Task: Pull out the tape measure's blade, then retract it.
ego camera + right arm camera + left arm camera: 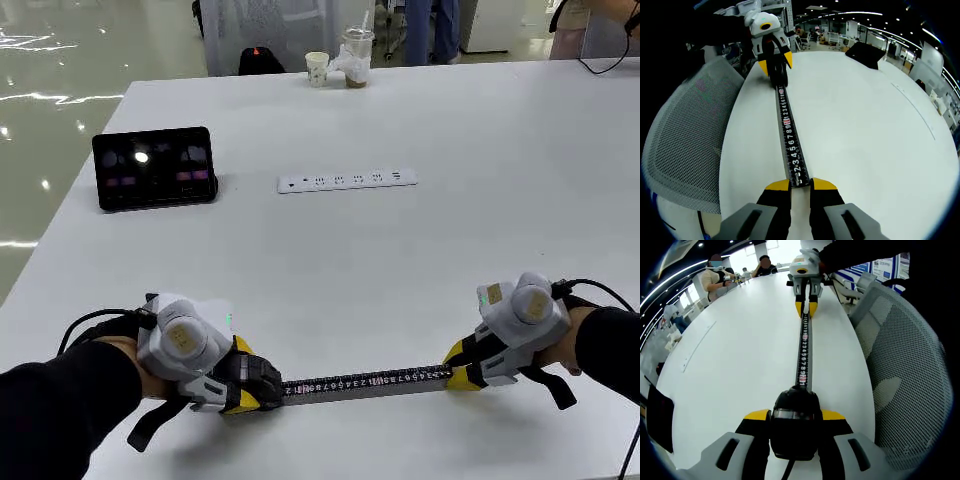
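Observation:
The black tape measure case (795, 417) sits between the yellow-tipped jaws of my left gripper (245, 385), which is shut on it near the table's front edge. Its dark blade (365, 381) with white numbers runs flat along the white table to my right gripper (458, 368), which is shut on the blade's end (799, 181). In the right gripper view the blade (789, 140) stretches away to the left gripper (774, 62). In the left gripper view the blade (804, 347) leads to the right gripper (805, 307).
A dark tablet (155, 166) lies at the left of the table (480, 200), and a white power strip (346, 181) in the middle. Cups (340, 60) stand at the far edge. A mesh chair (905, 370) is beside the table. People sit at the far end (715, 275).

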Tool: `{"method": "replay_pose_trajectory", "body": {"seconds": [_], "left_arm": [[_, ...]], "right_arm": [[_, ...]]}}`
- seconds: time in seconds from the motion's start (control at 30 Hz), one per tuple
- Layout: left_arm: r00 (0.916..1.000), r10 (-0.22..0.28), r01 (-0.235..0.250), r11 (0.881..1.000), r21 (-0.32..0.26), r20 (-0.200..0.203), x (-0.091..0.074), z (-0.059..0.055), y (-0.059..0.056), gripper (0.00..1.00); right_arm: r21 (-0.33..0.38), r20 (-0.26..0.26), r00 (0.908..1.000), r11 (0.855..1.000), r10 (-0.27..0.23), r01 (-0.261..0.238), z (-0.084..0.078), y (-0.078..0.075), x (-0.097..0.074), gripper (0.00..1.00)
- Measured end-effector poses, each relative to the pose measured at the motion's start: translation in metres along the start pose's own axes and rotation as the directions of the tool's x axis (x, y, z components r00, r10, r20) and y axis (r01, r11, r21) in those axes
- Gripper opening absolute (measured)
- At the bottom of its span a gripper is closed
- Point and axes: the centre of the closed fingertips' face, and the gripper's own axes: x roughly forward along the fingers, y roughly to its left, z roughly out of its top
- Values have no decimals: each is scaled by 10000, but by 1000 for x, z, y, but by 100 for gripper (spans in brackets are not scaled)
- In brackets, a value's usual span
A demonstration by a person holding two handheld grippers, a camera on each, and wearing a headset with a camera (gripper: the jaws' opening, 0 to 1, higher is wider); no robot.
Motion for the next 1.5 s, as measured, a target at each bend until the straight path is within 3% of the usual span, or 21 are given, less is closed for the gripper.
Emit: {"method": "replay_pose_trajectory", "body": {"seconds": [0.73,1.37,1.5], "left_arm": [[10000,45,-45,10000,9,1,1,0,1,31],[10000,38,-38,9999,-96,28,1,1,1,32],[10000,-2,2,10000,-45,-80,2,1,1,32]], "right_arm": [[200,-27,10000,9998,-91,92,-10,-2,-6,10],[322,-177,9997,9994,-143,148,-8,-1,-5,12],[718,-140,9997,9972,-203,212,-7,-2,-4,12]]}}
